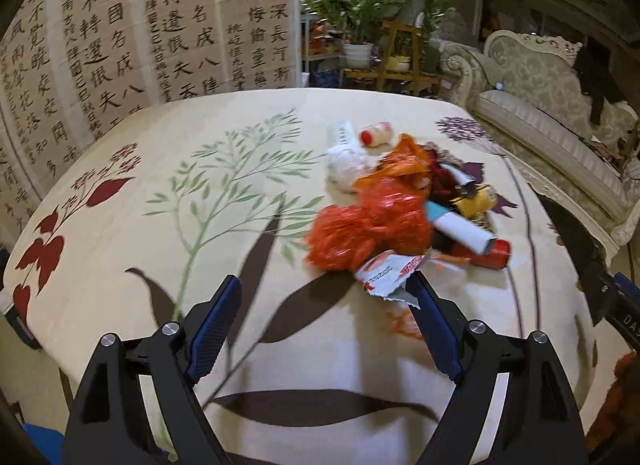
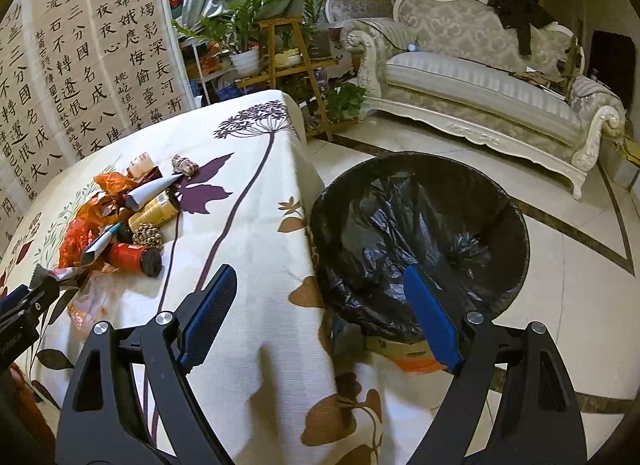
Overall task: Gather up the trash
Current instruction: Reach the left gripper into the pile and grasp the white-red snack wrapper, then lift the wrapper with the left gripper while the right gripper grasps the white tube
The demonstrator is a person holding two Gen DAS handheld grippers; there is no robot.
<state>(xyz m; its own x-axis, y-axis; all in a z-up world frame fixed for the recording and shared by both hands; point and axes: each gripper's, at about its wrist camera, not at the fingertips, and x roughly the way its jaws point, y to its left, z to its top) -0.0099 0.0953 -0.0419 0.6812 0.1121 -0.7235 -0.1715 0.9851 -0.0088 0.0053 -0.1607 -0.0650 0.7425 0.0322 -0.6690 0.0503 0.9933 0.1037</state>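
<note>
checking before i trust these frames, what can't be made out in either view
- Left wrist view: the trash pile is motion-blurred, so wrapper print is unreadable; the left hand-held gripper has a finger covering the nearest wrapper's edge.
- Right wrist view: the black-lined bin has its near rim hidden by the right hand-held gripper; its bottom is too dark to see.
- Right wrist view: the tablecloth hides whatever is under the table.

Home living room, ornate sofa [image 2: 480,77], houseplants [image 2: 248,25]
</note>
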